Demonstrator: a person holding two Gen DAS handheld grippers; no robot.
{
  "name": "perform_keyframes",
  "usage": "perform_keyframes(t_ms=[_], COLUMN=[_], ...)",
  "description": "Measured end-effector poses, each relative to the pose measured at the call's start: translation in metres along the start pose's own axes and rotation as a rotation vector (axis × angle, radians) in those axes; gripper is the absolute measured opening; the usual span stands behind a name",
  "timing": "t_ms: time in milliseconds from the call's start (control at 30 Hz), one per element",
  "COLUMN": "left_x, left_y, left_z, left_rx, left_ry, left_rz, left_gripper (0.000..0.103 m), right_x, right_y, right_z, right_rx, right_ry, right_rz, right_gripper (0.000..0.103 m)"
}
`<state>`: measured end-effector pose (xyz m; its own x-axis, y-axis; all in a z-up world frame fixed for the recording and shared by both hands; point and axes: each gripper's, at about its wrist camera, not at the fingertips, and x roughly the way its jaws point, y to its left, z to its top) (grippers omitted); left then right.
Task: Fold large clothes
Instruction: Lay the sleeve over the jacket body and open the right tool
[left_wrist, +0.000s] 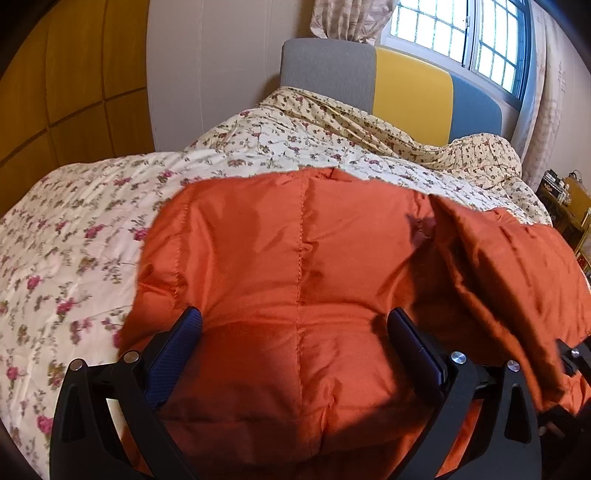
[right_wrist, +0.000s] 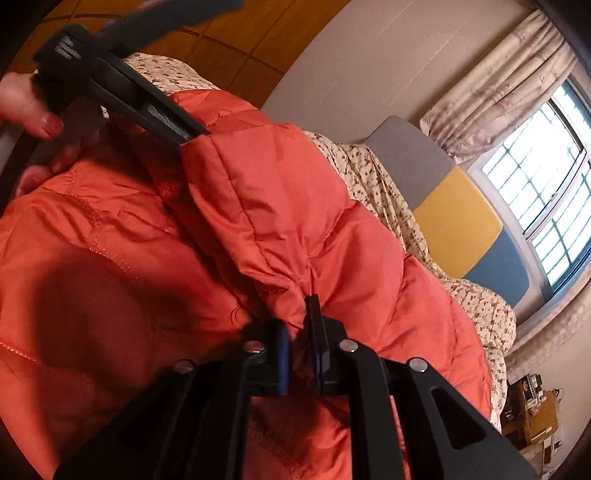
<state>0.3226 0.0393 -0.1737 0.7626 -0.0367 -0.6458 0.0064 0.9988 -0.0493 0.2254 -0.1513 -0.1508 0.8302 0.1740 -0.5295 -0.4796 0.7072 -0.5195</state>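
Here, the left gripper sits at the bottom of the left wrist view, jaws spread wide over the orange quilted jacket, which fills the centre and lower right of the frame on a floral bedspread. In the right wrist view, the right gripper, low in the centre, pinches a fold of the jacket's edge between nearly closed jaws. A hand appears at upper left.
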Motion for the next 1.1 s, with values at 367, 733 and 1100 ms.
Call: perform_keyframes(t_ms=[367,733,1100], left_x=[-0.085,0.027,0.036], left_y=[-0.049,-0.104,-0.102], left_z=[0.024,0.018,0.006], left_rx=[-0.013,0.097,0.113], left_ry=[-0.248,0.099,0.063], left_rz=[-0.090,-0.135,-0.154], left_gripper=[0.100,0.100,0.100], right_x=[-0.077,0.025,0.050], right_y=[-0.122,-0.263,-0.254], right_z=[-0.060,-0.094,-0.161], right_rx=[0.597,1.062,1.285], right_ry=[-0.138,0.119,0.109], right_rz=[0.068,-0.065,0.014], right_gripper=[0.046,0.043,0.038])
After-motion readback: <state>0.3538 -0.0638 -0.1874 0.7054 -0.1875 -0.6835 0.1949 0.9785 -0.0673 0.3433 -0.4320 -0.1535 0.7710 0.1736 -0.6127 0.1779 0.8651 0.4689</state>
